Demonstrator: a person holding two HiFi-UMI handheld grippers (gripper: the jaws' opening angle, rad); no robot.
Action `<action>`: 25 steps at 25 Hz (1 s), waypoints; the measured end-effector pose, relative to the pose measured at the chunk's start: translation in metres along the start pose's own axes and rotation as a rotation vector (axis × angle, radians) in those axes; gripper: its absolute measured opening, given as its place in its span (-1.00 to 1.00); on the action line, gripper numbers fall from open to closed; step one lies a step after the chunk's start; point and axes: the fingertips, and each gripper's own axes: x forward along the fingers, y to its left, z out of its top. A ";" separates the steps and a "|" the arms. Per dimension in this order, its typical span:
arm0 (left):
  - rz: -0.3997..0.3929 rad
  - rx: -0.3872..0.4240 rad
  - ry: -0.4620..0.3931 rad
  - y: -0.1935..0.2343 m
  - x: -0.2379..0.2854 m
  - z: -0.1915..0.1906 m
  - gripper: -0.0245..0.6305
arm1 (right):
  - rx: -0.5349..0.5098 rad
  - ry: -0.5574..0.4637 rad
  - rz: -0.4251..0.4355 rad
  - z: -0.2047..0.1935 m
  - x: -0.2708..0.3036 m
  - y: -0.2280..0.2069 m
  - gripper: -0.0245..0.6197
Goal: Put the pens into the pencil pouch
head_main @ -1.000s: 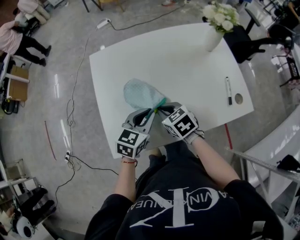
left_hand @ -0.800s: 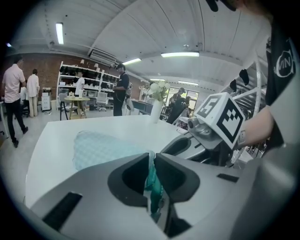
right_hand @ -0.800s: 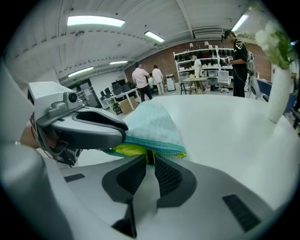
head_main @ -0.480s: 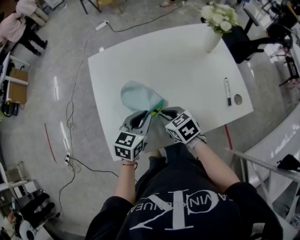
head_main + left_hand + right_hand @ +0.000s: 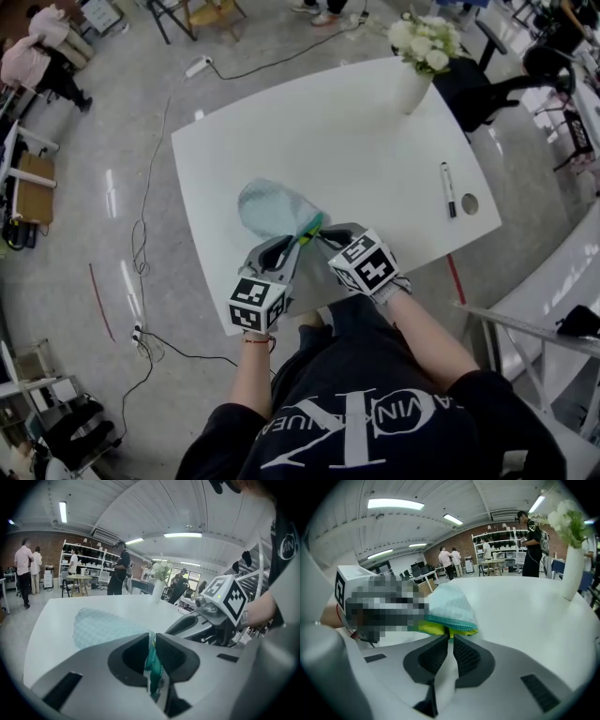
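While left gripper (image 5: 289,247) pinches, pouch (image 5: 266,208) extends ahead.

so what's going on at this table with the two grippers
A person holds a gripper in each hand at the open end of the pencil pouch on the white table. The left gripper is clamped on its teal edge. The right gripper has just been closing its jaws and pinches the rim beside it. One pen lies farther right on the table, not yet in the pouch.
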 end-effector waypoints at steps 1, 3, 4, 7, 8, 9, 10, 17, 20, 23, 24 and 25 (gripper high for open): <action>0.000 0.001 0.002 0.000 0.001 0.000 -0.78 | 0.010 -0.004 -0.011 -0.002 -0.004 -0.005 -0.77; 0.001 0.001 0.009 0.000 0.002 -0.002 -0.78 | 0.040 -0.011 -0.040 -0.010 -0.012 -0.016 -0.76; 0.001 0.003 0.011 0.000 0.003 -0.002 -0.78 | 0.057 -0.014 -0.058 -0.014 -0.017 -0.023 -0.75; -0.003 0.011 0.016 -0.002 0.008 0.000 -0.78 | 0.107 -0.029 -0.127 -0.026 -0.038 -0.050 -0.74; -0.003 0.014 0.018 -0.003 0.010 0.000 -0.78 | 0.124 -0.036 -0.150 -0.029 -0.045 -0.060 -0.73; -0.001 0.017 0.022 -0.003 0.012 0.001 -0.78 | 0.141 -0.042 -0.173 -0.033 -0.053 -0.070 -0.72; 0.000 0.019 0.026 -0.003 0.014 0.001 -0.78 | 0.159 -0.050 -0.197 -0.037 -0.060 -0.079 -0.71; 0.005 0.028 0.042 -0.002 0.026 0.007 -0.78 | 0.256 -0.102 -0.378 -0.065 -0.117 -0.138 -0.63; 0.008 0.027 0.048 -0.001 0.030 0.009 -0.78 | 0.291 -0.109 -0.456 -0.080 -0.141 -0.162 -0.60; 0.012 0.029 0.058 -0.001 0.033 0.011 -0.78 | 0.332 -0.119 -0.522 -0.093 -0.162 -0.184 -0.59; 0.013 0.030 0.062 -0.001 0.033 0.011 -0.78 | 0.345 -0.123 -0.544 -0.097 -0.169 -0.191 -0.58; 0.014 0.031 0.065 -0.001 0.034 0.011 -0.78 | 0.357 -0.127 -0.565 -0.101 -0.174 -0.197 -0.57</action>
